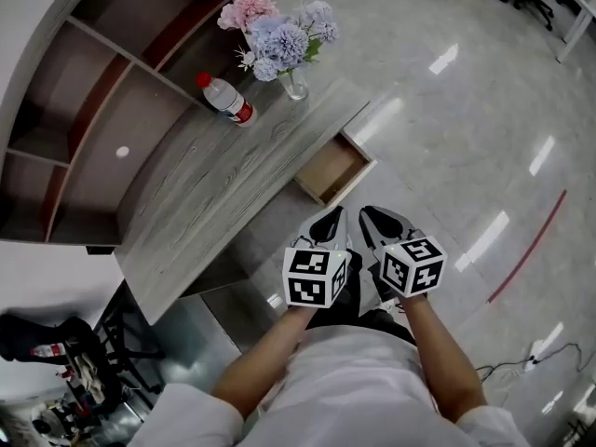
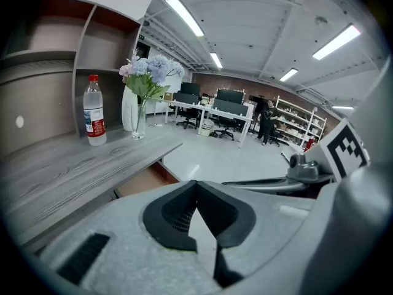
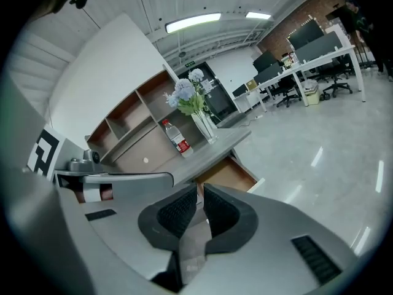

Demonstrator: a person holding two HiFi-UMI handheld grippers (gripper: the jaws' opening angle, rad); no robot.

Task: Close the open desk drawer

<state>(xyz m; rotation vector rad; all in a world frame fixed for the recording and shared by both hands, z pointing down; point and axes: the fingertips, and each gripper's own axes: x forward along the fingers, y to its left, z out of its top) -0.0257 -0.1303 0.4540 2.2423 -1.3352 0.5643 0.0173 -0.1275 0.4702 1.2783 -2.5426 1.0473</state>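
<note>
Below the head camera: grey desk [image 1: 200, 198] with a bottle [image 1: 226, 98] and a vase of flowers [image 1: 279, 40] next to a shelf unit [image 1: 88, 82]. Drawer [image 1: 333, 168] stands pulled out from the desk's front edge, over the floor. Left gripper [image 1: 328, 222] and right gripper [image 1: 380, 220] sit side by side near the drawer front, apart from it.

Left gripper view: jaws closed tip to tip, nothing between them. Open drawer is ahead and to the left, under the desk edge.

Right gripper view: jaws together with only a thin slit, nothing held. Open drawer is straight ahead past the tips, bottle and flowers beyond.
</note>
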